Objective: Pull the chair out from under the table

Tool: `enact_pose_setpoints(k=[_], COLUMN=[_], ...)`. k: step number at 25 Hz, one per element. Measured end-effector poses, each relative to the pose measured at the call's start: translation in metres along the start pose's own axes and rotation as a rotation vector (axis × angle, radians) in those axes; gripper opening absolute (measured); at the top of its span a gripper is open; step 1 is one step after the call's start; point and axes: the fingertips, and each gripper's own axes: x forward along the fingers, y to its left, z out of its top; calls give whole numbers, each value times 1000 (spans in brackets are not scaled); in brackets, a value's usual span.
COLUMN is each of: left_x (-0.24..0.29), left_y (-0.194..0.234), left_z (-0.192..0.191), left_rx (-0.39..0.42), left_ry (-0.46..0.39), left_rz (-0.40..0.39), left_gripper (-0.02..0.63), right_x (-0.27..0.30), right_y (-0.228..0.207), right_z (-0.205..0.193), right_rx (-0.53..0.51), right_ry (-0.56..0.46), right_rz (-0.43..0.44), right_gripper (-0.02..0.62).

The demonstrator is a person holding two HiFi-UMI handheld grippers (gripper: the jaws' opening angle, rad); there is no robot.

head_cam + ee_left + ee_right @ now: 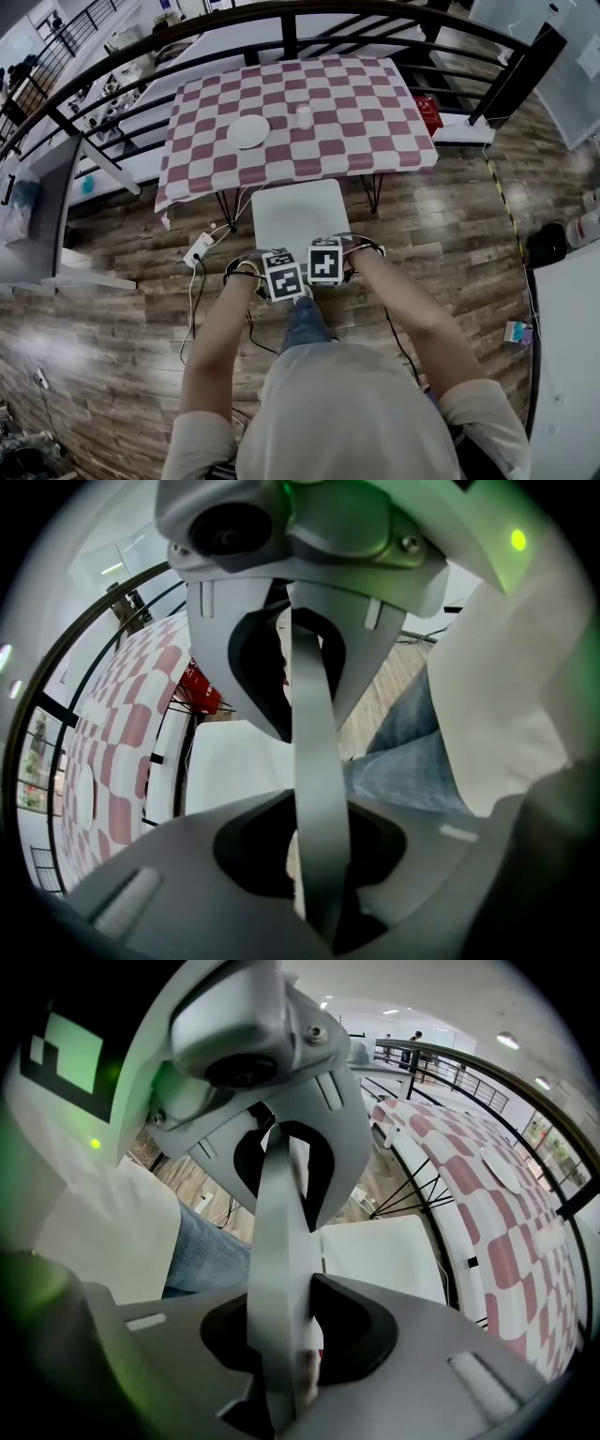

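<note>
Head view: the chair [298, 214] stands with its white seat almost wholly out from the near edge of the surface [375, 127]; only its far edge lies at the checked hem. The left tool [282, 280] and right tool [325, 262] sit side by side on the top of the chair's back, pointing down. Each gripper view shows the thin pale back edge [315, 761] running between the jaws with the pads pressed on it, so both are clamped on the chair.

I judge the pull to be in hand and close to done. The next move calls for drawing the back straight toward the person, both grips level so the chair does not skew.

The person's leg [306, 323] is right behind the chair, so they must step back. A power strip [199, 248] and cables [192, 309] lie on the floor to the left, near the chair's path. A plate [248, 131] and cup [304, 116] rest on the surface, well apart from the chair.
</note>
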Motion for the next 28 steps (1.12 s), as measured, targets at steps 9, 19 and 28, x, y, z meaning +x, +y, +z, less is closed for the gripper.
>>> enact_pose_setpoints(k=[9,19,28], left_x=[0,-1,-1], left_y=[-18,-40,-64], left_z=[3,5,10], left_rx=[1,-11,-10], left_ry=[-2,-2,-3], left_rz=[-7,-12,-12], left_gripper=[80,80,81], right_x=[1,-1,1], right_y=[19,40,61], right_z=[0,-5,-11], right_rx=[10,19,15], right_ry=[-13,4,17], right_rz=[5,3,-8], right_gripper=[80,80,81])
